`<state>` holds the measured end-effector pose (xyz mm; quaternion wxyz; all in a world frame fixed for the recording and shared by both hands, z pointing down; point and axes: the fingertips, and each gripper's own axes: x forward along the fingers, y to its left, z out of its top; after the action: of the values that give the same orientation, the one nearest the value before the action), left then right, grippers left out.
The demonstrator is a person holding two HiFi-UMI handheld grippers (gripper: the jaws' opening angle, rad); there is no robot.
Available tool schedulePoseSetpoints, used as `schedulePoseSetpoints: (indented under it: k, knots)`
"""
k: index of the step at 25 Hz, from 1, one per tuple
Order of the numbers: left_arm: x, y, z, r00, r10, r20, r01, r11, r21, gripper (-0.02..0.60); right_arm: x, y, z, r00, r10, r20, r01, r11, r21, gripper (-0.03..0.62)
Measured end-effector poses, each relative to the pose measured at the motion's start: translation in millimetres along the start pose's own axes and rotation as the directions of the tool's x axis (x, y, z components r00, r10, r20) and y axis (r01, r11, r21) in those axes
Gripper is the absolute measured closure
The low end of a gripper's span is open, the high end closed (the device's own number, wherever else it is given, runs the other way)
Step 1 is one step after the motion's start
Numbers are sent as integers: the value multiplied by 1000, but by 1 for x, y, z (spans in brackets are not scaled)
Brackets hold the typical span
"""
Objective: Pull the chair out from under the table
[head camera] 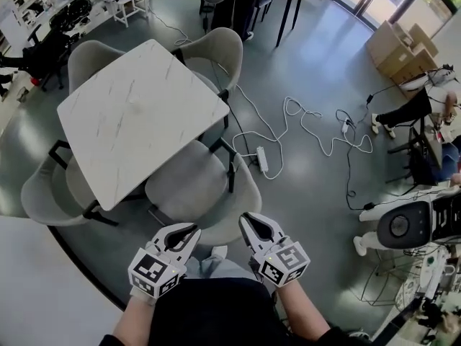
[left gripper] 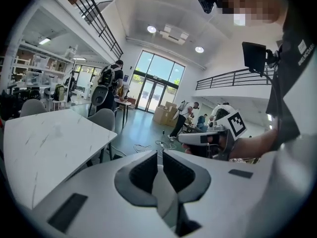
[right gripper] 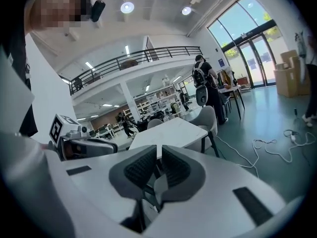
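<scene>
Step in hand: approach, pre-grasp, nothing touched yet. The chair [head camera: 205, 189] I take as the target (nearest of four, judging by where I'm aimed) is tucked in at the near edge of the table [head camera: 137, 114]. The front of its seat is under the marble top and its curved backrest faces me.

Left gripper [head camera: 186, 233] and right gripper [head camera: 251, 223] hover side by side just short of that backrest rim, both w/ jaws together and nothing between them. Their own views confirm it: pads meet and there is only room bg beyond.

Next move, my guess: open both sets of jaws, reach fwd and down to the backrest's top rim, one gripper per side. Then clamp and drag straight back toward me so the chair doesn't twist against the table legs. A power strip [head camera: 261, 161] and cable [head camera: 288, 121] lie on the floor to the right, near the chair, so keep the pull clear of them.

Hard to see:
- Most of the chair's legs are hidden by the seat and table top, so I can't tell if anything is snagged.
- My own torso cuts off the bottom of the head view.
- Neither gripper view shows the target chair clearly, so the gap to the rim can only be read from the head view.
</scene>
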<state>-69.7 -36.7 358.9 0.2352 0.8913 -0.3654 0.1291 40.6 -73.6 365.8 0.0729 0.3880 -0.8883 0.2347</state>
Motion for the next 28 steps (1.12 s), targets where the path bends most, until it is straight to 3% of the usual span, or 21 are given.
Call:
schedulePoseSetpoints:
  k: [9, 14, 18, 21, 24, 28]
  knots:
    - [25, -6, -37, 992, -77, -96, 80, 996, 30, 531, -2, -17, -28, 992, -66, -107, 56, 994, -93, 559]
    - [41, -8, -65, 976, -109, -189, 127, 988, 89, 485, 1, -18, -50, 977, -60, -204, 28, 987, -158, 482]
    - [54, -7, -93, 957, -149, -250, 166, 985, 50, 451, 4, -17, -75, 956, -39, -289, -15, 983, -185, 404]
    - [64, -6, -116, 934, -174, -312, 200, 978, 53, 405, 7, -15, -101, 923, -23, -384, -79, 966, -248, 335]
    - [71, -10, -136, 910, -194, -366, 245, 964, 98, 353, 5, -12, -131, 869, -18, -495, -171, 927, -334, 281]
    - [78, -11, -159, 886, -197, -420, 277, 951, 139, 307, 5, -18, -156, 810, -49, -585, -239, 883, -405, 254]
